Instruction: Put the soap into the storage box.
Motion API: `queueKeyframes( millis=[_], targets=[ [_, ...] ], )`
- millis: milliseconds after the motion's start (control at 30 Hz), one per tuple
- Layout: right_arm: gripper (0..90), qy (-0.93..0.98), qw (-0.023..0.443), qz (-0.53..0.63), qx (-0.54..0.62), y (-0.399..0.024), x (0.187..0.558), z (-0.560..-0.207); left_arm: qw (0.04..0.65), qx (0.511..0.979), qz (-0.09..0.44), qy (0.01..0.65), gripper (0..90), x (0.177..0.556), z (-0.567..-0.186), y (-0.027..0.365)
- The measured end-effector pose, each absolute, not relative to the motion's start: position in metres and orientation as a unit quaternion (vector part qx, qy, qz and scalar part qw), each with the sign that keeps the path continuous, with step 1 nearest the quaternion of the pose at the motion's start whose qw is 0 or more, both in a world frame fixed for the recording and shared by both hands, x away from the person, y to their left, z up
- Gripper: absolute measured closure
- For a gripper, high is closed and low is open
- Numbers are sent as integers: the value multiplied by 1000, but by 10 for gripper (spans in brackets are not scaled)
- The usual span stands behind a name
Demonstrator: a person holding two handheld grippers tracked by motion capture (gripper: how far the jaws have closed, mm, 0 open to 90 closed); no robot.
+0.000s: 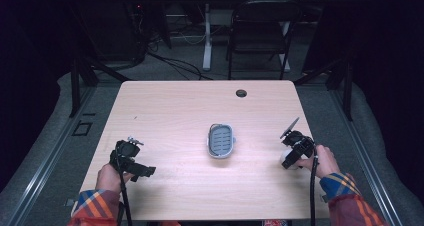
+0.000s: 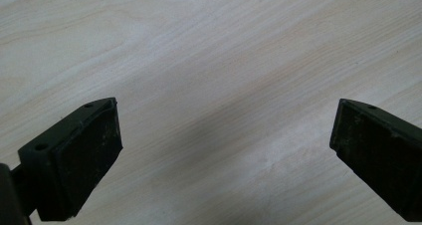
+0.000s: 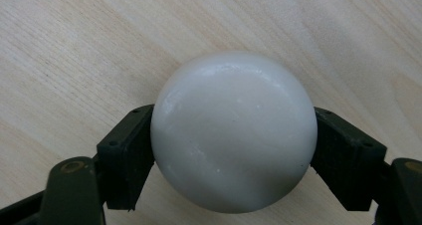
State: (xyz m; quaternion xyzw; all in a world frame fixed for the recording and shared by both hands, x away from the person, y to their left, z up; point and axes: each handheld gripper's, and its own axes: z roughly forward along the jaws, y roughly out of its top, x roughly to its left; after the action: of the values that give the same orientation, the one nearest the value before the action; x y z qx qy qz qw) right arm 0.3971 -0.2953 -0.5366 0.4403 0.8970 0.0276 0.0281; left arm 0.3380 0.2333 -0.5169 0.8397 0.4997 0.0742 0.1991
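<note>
Grasping is under way: right claw is pinching the white soap bar on the surface, left claw is resting spread. Next, probably lifting it toward the soap dish.

In the right gripper view we lose the flanks of the white ball behind the pads — its underside too. The dish — we cannot make out its contents.
</note>
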Motion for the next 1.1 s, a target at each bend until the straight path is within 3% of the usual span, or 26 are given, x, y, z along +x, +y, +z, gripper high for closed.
queueKeyframes(
  millis=[867, 900, 1100],
  targets=[
    [238, 902, 28, 37, 429, -292, 393, -526, 198, 841, 77, 498, 0, 337, -517, 232],
    [238, 887, 37, 77, 454, -290, 389, -532, 198, 841, 77, 498, 0, 337, -517, 232],
    [238, 905, 26, 38, 424, -289, 392, -524, 196, 842, 75, 498, 0, 338, -517, 232]
  ],
)
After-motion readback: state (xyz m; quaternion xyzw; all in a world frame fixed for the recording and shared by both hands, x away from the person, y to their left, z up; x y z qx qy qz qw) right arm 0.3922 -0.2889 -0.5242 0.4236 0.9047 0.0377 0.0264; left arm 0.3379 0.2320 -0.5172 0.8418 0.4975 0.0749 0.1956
